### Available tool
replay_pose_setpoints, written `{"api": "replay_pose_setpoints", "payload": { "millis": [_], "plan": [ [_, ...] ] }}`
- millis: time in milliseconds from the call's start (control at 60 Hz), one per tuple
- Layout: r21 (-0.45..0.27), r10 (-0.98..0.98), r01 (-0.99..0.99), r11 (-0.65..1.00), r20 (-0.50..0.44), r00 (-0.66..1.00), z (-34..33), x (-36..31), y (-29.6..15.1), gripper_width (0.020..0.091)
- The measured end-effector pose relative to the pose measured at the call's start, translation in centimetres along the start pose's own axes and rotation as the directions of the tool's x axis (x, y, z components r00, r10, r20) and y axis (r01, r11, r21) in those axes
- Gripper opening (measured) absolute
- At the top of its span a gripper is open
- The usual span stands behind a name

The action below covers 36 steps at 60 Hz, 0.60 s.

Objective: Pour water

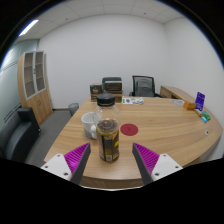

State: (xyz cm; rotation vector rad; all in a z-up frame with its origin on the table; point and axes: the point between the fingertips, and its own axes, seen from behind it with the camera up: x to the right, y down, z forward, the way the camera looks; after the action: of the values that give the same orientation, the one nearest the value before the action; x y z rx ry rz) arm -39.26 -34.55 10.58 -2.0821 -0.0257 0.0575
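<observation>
Clear bottle [108, 139] with a dark cap and a dark, yellow-printed label, standing upright on the round wooden table [170, 125], near its front edge. It stands between the gripper [111, 158] fingers, a gap visible at either side, pads not pressing on it. Just beyond it and slightly left, a clear cup [91, 123] stands upright on the same table

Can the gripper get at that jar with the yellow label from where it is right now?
Probably yes. The jar stands upright on the table just ahead of the open gripper, in line with the gap, with nothing between them.
</observation>
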Motion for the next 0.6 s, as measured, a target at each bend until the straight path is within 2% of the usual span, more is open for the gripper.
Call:
{"api": "replay_pose_setpoints", "payload": {
  "millis": [100,183,217,367,600],
  "plan": [
    [0.035,-0.002,0.003,0.999,-0.027,1.000,2.9,-0.9,-0.6,0.0862],
    [0.073,-0.017,0.019,0.997,-0.036,0.999,5.5,-1.4,-1.2,0.0832],
    [0.089,-0.023,0.027,0.996,-0.041,0.999,6.1,-1.4,-1.4,0.0797],
    [0.111,-0.032,0.039,0.993,-0.065,0.997,8.7,-0.9,-1.2,0.0544],
    [0.141,-0.009,0.018,0.990,-0.069,0.998,8.7,-0.7,-2.0,0.0405]
  ]
}}
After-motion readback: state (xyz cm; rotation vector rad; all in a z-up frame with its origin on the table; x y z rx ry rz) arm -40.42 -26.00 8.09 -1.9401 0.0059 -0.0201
